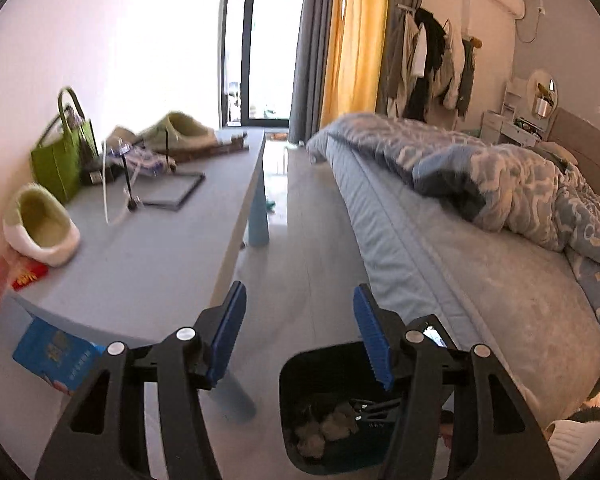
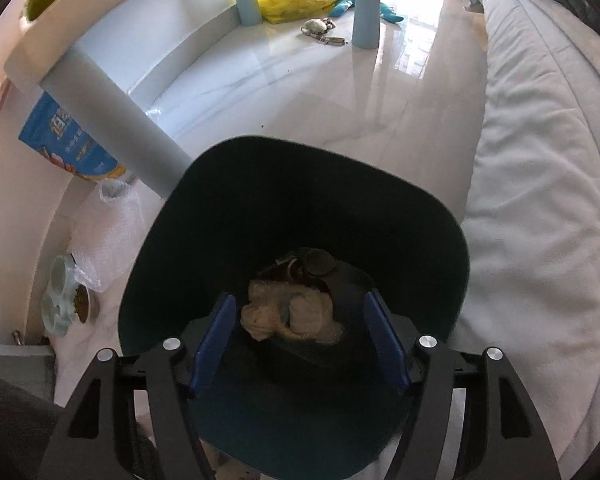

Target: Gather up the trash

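Observation:
A dark bin (image 2: 260, 200) stands on the floor between the table leg and the bed. At its bottom lies crumpled beige trash (image 2: 292, 314) beside a dark round piece (image 2: 316, 262). My right gripper (image 2: 300, 300) points down into the bin mouth, open; the trash shows between its blue pads (image 2: 216, 332) but they do not touch it. My left gripper (image 1: 299, 292) is higher up, open and holding nothing, aimed along the aisle. Below it the same bin (image 1: 324, 364) shows with the trash (image 1: 328, 428) inside.
A grey table (image 1: 160, 248) on the left carries two green slippers (image 1: 40, 228), a green bag (image 1: 60, 156) and a dark tablet (image 1: 172, 192). The bed (image 1: 480, 264) fills the right. A blue packet (image 2: 60, 140), bubble wrap (image 2: 108, 240), a pet bowl (image 2: 66, 296) and a yellow bag (image 2: 292, 0) lie on the floor.

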### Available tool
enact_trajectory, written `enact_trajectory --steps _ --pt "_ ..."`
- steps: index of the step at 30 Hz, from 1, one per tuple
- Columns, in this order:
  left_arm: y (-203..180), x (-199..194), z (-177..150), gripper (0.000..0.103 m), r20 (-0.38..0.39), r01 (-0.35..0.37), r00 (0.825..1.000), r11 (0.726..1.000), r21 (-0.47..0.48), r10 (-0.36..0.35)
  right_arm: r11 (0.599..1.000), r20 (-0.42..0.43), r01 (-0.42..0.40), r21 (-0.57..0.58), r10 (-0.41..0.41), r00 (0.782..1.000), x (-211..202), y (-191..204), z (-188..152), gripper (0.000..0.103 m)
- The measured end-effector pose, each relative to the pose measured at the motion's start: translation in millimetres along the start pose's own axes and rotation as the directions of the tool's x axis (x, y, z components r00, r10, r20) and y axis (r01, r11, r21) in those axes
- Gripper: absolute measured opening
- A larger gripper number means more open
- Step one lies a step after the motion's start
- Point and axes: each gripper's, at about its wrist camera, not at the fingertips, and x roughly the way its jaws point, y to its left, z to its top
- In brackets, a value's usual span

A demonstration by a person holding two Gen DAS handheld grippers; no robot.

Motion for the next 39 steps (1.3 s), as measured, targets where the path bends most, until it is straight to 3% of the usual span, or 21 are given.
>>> enact_trajectory --steps 6,8,14,17,21,25,31,39 --pt "-12 -25 8 0.082 0.053 0.032 0.998 0.999 0.000 -0.032 1.000 0.105 0.008 -0.009 -0.007 0.994 -42 -2 -1 0.068" --pt "-18 -31 11 0.095 0.050 0.026 0.998 1.000 0.001 -0.026 1.000 0.161 0.014 -0.014 -0.011 0.987 -67 -6 -4 0.068" --pt "-41 -53 6 0.100 0.095 -0.053 0.994 0.997 0.050 0.049 0.999 0.325 0.000 0.038 -0.012 0.946 -140 -20 -28 0.070" --pt "-52 -60 -1 0.100 0.096 -0.082 0.993 0.994 0.073 0.075 0.997 0.413 0.004 0.077 -0.035 0.910 -178 -29 -40 0.079" --pt "-59 -72 -8 0.100 0.086 -0.041 0.996 0.998 0.043 0.037 0.991 0.505 0.027 0.132 -0.090 0.858 -222 -44 -59 0.086" --pt "-66 -82 -10 0.100 0.109 -0.043 0.993 0.998 0.041 0.039 0.981 0.555 0.080 0.180 -0.168 0.815 -255 -56 -80 0.092" --pt "-78 -92 -17 0.100 0.109 -0.051 0.993 0.998 0.043 0.046 0.954 0.614 0.132 0.268 -0.275 0.740 -298 -74 -129 0.099" --pt "-95 -105 -37 0.100 0.116 -0.048 0.993 0.996 0.080 0.039 0.911 0.633 0.183 0.369 -0.391 0.669 -343 -95 -203 0.100"
